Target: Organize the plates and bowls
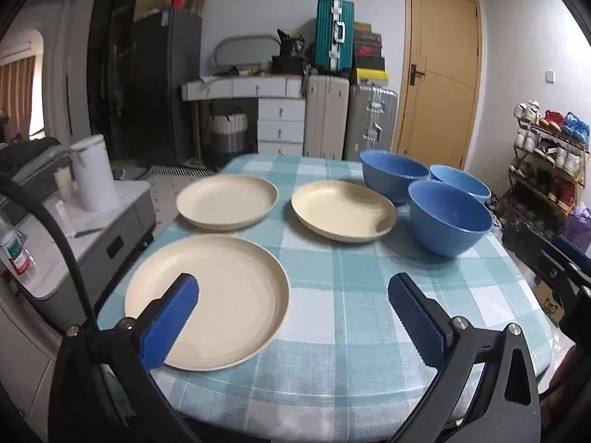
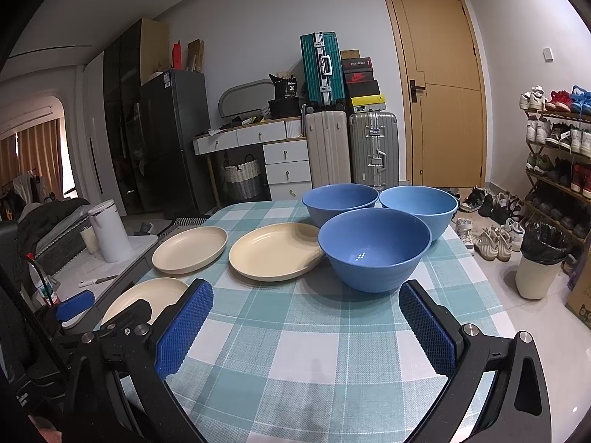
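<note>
The left tongs gape wide and hold nothing; the nearest cream plate lies under their left pad, two more plates beyond. The right tongs are also wide and unladen, the nearest blue bowl just ahead between the pads, two bowls behind it on the checked counter. A black bag far ahead reads "36".

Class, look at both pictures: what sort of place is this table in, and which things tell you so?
Most likely a lived-in home, perhaps a small flat. A fridge stands at the back, suitcases are stacked by the door, and a shoe rack lines the wall.
</note>
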Motion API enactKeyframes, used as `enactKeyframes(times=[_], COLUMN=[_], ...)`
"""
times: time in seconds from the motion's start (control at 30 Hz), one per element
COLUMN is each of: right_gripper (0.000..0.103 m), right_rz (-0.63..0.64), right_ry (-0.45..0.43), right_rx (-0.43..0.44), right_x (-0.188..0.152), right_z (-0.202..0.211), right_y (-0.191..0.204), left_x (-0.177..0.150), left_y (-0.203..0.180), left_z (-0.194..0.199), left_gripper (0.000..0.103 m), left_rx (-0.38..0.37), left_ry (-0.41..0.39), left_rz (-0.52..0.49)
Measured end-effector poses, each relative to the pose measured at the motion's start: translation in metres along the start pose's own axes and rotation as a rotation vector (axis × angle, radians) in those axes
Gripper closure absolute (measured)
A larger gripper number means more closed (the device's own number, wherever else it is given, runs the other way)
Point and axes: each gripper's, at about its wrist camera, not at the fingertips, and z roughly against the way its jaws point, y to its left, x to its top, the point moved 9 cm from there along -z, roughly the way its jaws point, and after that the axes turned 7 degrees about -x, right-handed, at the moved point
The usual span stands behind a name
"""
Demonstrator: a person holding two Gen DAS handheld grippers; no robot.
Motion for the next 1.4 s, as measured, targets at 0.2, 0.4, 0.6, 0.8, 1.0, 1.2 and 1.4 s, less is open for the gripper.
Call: enactKeyframes(times=[0.2, 0.4, 0.6, 0.8, 1.0, 1.2, 1.4], right_gripper=[0.001, 0.001, 0.001, 0.001, 0.001, 0.001, 0.001], right_rz=[0.001, -0.001, 0.0, -0.008, -0.007, -0.018, -0.038], right_ry=[0.007, 0.008, 0.008, 0.011, 0.005, 0.008, -0.059], right_rx=[-0.002, -0.002, -0.003, -0.004, 0.001, 0.002, 0.047], right_x=[-0.002, -0.002, -0.002, -0.004, -0.005, -0.005, 0.005], right_z=[-0.003, -0.003, -0.003, -0.006, -0.007, -0.007, 0.006], right_y=[0.0, 0.0, 0.0, 0.001, 0.003, 0.001, 0.0], left_x=[-0.002, 0.005, 0.014, 0.021, 0.021, 0.024, 0.027], left_y=[-0.001, -0.004, -0.013, -0.012, -0.012, -0.017, -0.012], left_z=[0.001, 0.01, 0.029, 0.027, 0.021, 0.037, 0.041], left_gripper=[0.0, 0.0, 0.0, 0.0, 0.0, 0.0, 0.0], left_rx=[0.008, 0.101, 0.12, 0.013, 0.024, -0.028, -0.071], left_ry=[0.015, -0.018, -0.129, -0.136, -0.125, -0.23, -0.234], left_rz=[-0.02, -0.094, -0.175, -0.173, -0.188, -0.191, -0.164])
